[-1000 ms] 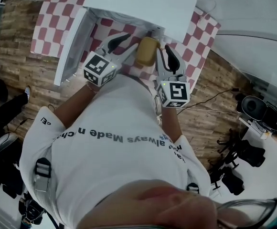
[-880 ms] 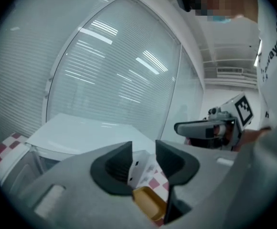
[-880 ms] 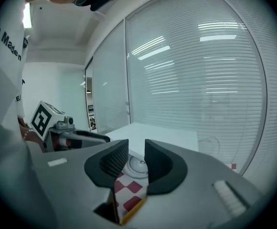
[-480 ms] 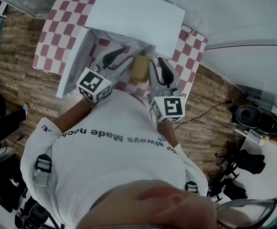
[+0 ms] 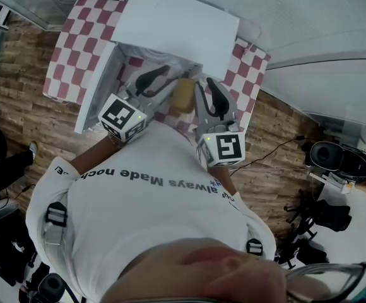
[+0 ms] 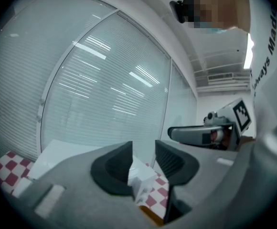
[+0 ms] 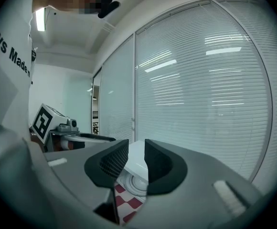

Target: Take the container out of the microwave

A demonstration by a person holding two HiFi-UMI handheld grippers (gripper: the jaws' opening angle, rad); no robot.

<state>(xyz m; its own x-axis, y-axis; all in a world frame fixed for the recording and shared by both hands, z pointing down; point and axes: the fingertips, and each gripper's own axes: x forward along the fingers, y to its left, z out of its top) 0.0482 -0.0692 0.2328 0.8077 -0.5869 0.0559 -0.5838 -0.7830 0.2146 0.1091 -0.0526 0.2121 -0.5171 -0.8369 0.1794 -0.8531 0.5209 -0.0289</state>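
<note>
A tan container [image 5: 183, 96] hangs in front of the open white microwave [image 5: 177, 27], squeezed between my two grippers. The left gripper [image 5: 161, 82] flanks it on the left and the right gripper [image 5: 208, 92] on the right, with their inner fingers against its sides. In the left gripper view the jaws [image 6: 143, 161] stand apart with only background in the gap, and a tan sliver of the container [image 6: 151, 217] shows low down. The right gripper [image 7: 136, 159] is likewise open, with nothing between its pads.
The microwave door [image 5: 98, 84] is swung open to the left. The microwave stands on a red-and-white chequered cloth [image 5: 66, 49] over a wooden floor [image 5: 19, 93]. Blinds [image 7: 205, 89] fill the wall behind. Dark equipment [image 5: 334, 153] and cables lie at the right.
Both grippers have risen together with the container between them, and it has come away from the microwave's mouth. The jaw gaps look the same.
</note>
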